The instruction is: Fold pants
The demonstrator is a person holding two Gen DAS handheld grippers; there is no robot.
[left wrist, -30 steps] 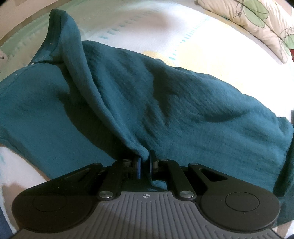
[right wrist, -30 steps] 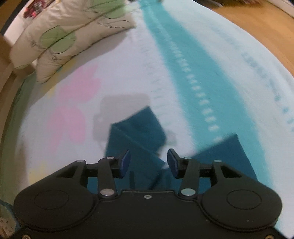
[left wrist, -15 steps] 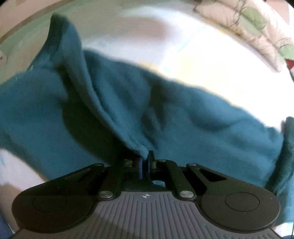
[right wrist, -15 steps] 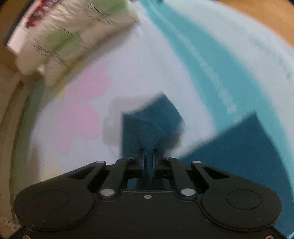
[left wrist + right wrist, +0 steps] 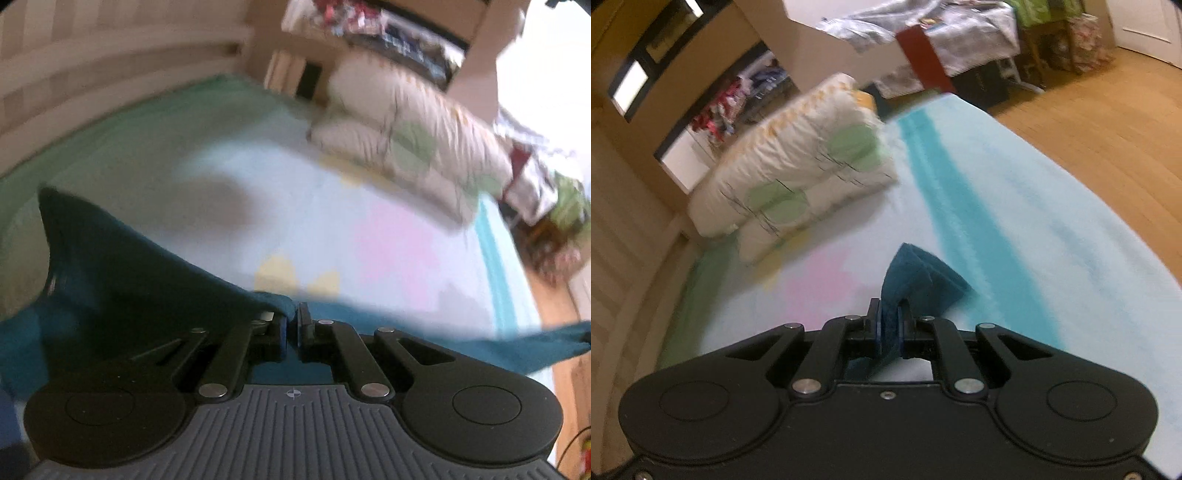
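Left wrist view: left gripper [image 5: 291,325] stayed clamped on the pants [image 5: 122,266], lifted off the bed [image 5: 221,177]; right gripper [image 5: 889,325] had pinched a hem, so folding could start.

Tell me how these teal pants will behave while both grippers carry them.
Probably floppy: the teal pants sag in a curve from the left gripper. Likely light, since the right gripper holds a bunched end by a pinch. The textured weave probably resists slipping.
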